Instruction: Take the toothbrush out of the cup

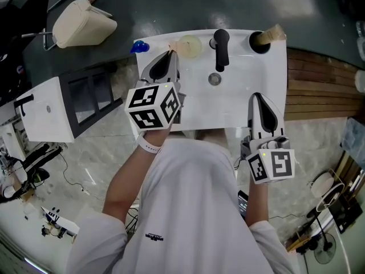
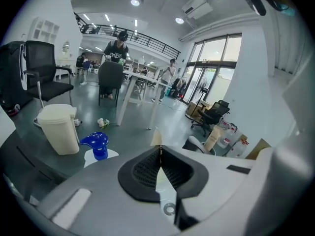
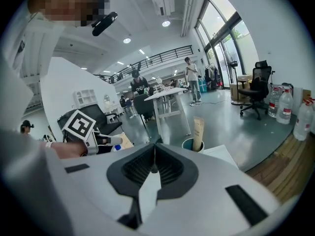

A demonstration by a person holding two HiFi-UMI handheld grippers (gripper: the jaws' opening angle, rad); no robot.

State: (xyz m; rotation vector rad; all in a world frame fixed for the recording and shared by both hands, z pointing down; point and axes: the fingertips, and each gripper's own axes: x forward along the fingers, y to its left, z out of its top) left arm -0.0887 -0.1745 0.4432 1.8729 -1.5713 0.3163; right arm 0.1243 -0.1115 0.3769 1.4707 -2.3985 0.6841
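Note:
A pale yellow cup (image 1: 191,45) stands at the back of the white basin top (image 1: 239,104), left of the black tap (image 1: 220,47). My left gripper (image 1: 170,55) reaches to the cup's left rim. Its jaws are shut on a cream, flat piece, apparently the toothbrush (image 1: 174,47). The left gripper view shows the toothbrush's (image 2: 156,137) tip poking out just past the closed left gripper (image 2: 160,150). My right gripper (image 1: 255,97) hovers over the basin's front right, shut with nothing in it. In its own view the right gripper (image 3: 154,146) also has shut jaws.
A dark cup (image 1: 259,42) holding a beige tube (image 1: 274,34) stands at the basin's back right. A blue spray head (image 1: 140,46) and a beige bin (image 1: 82,23) lie beyond the left end. A drain (image 1: 214,79) sits mid-basin. Wooden planks (image 1: 319,84) run on the right.

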